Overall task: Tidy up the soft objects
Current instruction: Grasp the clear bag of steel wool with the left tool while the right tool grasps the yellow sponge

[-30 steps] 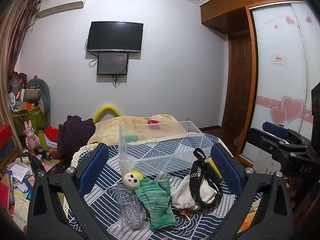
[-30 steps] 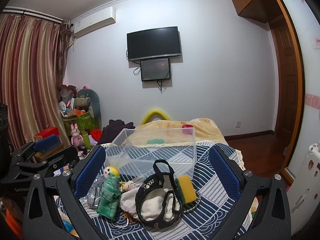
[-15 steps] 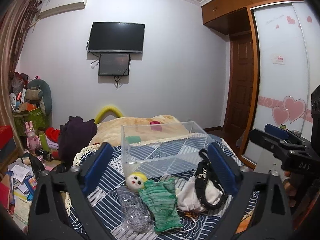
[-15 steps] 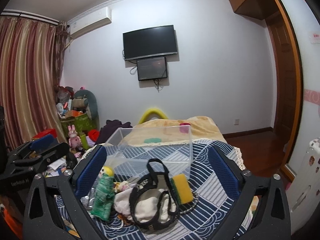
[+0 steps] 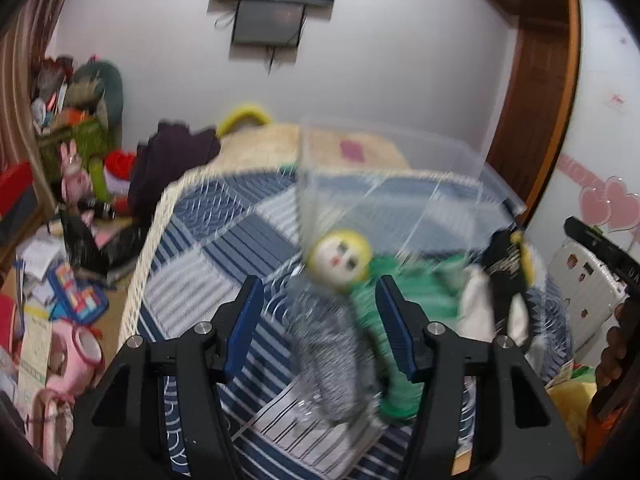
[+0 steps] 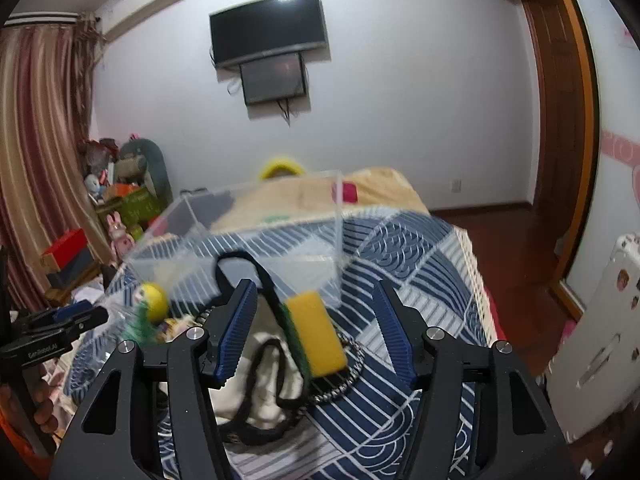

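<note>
The left gripper [image 5: 318, 322] is held open around a soft doll [image 5: 362, 276] with a round face and knitted green body, ready for a pinch. The right gripper [image 6: 314, 330] is held open around a squashy yellow sponge [image 6: 316, 334]. A clear plastic box [image 6: 256, 240] is set just behind, likely for them.

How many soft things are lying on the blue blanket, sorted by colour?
Green: 1, doll
Yellow: 1, sponge
White: 1, cloth
Black: 1, strap
Silvery: 1, bag
Total: 5
</note>
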`<state>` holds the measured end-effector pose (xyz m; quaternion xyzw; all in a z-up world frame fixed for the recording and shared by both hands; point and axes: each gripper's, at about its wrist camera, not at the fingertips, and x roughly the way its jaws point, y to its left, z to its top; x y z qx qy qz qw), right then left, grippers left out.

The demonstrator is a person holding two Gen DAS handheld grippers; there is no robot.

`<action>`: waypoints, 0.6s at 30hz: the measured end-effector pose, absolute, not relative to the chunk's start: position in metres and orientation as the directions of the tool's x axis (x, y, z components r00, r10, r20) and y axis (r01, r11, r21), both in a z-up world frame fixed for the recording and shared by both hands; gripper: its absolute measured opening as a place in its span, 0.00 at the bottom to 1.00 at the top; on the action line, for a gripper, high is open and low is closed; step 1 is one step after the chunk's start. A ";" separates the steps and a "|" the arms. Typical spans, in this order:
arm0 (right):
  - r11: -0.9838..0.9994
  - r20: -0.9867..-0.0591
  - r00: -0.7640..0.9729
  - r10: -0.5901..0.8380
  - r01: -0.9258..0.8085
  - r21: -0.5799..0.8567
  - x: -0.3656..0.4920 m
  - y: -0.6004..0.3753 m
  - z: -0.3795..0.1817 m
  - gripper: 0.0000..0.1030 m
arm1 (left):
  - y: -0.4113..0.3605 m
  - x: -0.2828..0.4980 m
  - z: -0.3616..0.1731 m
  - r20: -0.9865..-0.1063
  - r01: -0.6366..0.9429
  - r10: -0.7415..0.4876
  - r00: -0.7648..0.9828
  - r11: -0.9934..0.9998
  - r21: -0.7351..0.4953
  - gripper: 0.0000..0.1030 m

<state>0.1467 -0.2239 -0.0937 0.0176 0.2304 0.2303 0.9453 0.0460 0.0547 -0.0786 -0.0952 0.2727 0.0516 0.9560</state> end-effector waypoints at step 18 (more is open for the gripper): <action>0.879 -0.583 0.675 0.452 -0.448 0.162 0.170 -0.210 -0.129 0.32 | 0.065 0.060 -0.139 -0.645 -0.108 -0.079 0.760 0.963 -0.246 0.25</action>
